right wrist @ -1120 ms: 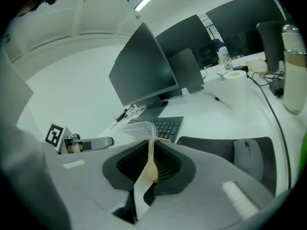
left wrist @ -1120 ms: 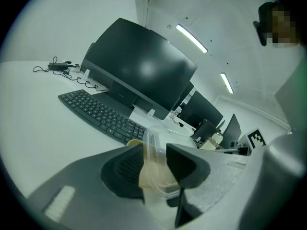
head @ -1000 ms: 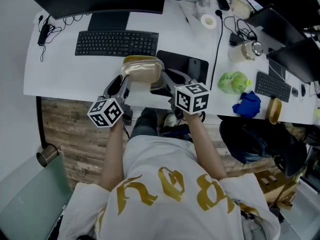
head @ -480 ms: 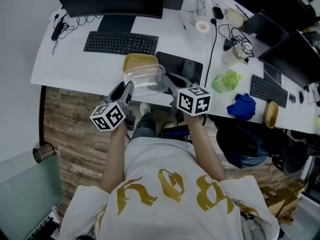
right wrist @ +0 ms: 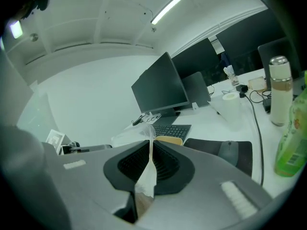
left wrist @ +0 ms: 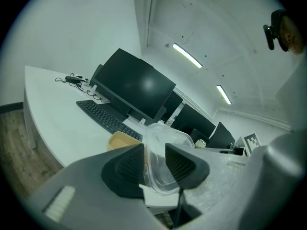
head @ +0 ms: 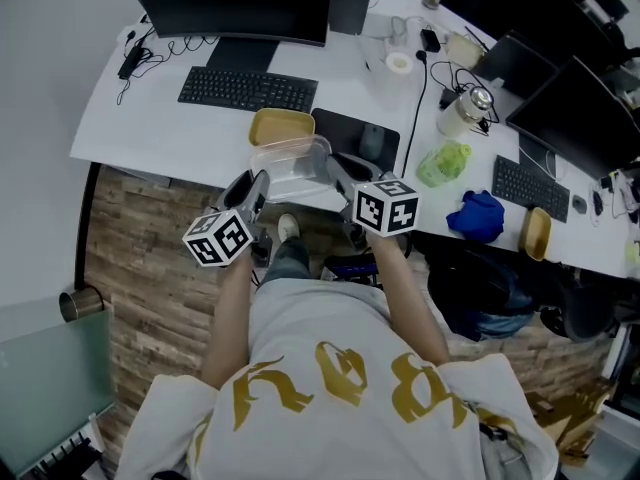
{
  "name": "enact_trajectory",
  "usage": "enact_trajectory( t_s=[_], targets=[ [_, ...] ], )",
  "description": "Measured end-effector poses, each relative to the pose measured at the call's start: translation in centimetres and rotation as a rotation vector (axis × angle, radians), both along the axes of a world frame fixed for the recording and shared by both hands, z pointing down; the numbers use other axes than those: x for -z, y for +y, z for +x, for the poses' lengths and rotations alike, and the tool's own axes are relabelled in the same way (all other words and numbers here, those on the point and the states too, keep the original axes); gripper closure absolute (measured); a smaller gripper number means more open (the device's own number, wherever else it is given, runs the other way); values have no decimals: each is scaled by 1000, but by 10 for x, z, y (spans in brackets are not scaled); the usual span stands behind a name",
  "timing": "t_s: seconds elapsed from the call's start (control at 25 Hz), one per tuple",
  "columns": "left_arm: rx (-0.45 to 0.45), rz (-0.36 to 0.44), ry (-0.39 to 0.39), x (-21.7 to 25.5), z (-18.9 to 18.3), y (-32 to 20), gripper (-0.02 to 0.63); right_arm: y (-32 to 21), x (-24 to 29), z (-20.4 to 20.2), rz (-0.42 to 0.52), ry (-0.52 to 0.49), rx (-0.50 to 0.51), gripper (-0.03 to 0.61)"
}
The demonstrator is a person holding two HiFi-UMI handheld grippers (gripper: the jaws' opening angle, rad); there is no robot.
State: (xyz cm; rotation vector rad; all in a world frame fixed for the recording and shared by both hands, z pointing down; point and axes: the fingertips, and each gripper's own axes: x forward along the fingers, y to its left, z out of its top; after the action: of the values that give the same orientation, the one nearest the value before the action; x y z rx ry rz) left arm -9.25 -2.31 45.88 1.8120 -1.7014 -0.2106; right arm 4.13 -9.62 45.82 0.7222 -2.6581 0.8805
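Head view: at frame centre, I have a clear plastic tub [head: 290,166] raised over the near edge of the white desk [head: 150,118], the left tongs [head: 256,182] on its left rim and the right tongs [head: 337,174] on its right. A tan lid [head: 281,125] lies on the desk just above it in frame, with a keyboard [head: 248,90] to the upper left and a mouse [head: 371,140] on its dark pad to the right.

Left gripper view: low in the centre, the left tongs [left wrist: 154,159] are clamped across the tub's [left wrist: 163,147] wall, rim between the ribbed pads. The tan lid [left wrist: 121,140] and a monitor [left wrist: 136,87] sit beyond.

Right gripper view: the right tongs [right wrist: 149,159] are pinched nearly together on the tub's [right wrist: 128,136] thin edge at lower centre. A steel bottle [right wrist: 279,97] stands at the right.

As I judge it, a thin-walled tub shared between two grips wants both tongs level and moving as one, with a light squeeze so the rim neither buckles nor twists.
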Motion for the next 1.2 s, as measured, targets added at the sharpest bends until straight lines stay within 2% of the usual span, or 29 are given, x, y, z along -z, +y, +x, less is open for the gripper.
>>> enact_trajectory(
  t_s=[0.48,1.2],
  targets=[
    [17,-10,12,-3,8,24,489,20,-1,5,3,15,18,534],
    [13,-9,10,-2,7,27,489,23,-1,4,8,22,24,538]
  ],
)
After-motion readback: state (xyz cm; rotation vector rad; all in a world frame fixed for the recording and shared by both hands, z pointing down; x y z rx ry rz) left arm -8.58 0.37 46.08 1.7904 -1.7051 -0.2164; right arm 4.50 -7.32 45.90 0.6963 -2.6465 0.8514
